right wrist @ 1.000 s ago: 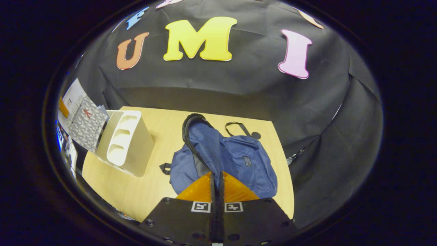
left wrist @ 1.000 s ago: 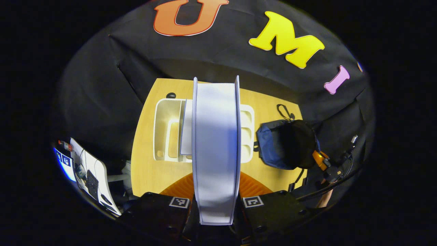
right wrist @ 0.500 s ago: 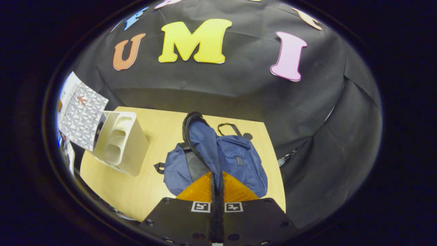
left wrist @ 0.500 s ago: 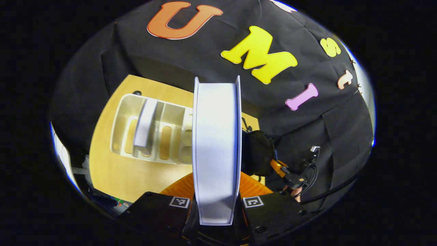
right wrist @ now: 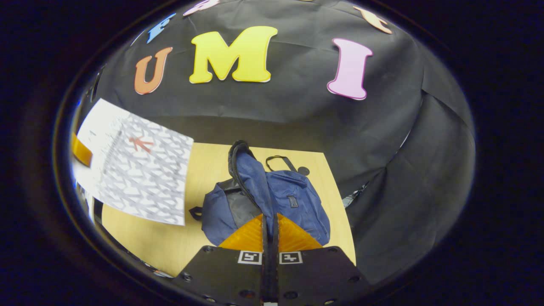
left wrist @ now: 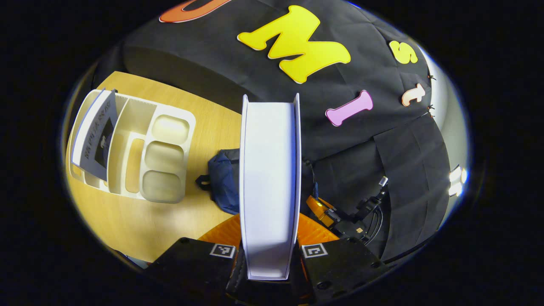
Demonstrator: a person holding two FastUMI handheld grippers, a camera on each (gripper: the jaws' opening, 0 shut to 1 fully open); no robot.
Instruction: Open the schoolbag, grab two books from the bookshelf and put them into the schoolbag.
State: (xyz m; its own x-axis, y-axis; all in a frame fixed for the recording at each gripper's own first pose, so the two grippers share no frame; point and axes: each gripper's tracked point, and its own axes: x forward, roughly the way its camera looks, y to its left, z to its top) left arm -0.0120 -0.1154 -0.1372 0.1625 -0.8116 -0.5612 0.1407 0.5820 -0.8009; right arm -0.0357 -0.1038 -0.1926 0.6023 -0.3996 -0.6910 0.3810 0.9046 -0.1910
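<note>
Left gripper: fingers spread to a book's thickness — one on each cover of the book, which stands on edge between them, held above the table.
Right gripper: fingers pressed together on the raised edge of the schoolbag — the flap pinched between them, the tool pointing forward and down over the bag.

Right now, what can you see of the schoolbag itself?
The schoolbag is dark blue, of soft cloth, slumped on the wooden table. Its top gapes open, showing a dark lining, and the right tool pinches the raised edge of the flap, holding it up. A thin loop handle lies at its far end, and a small black strap tab sticks out on its left side.
</note>
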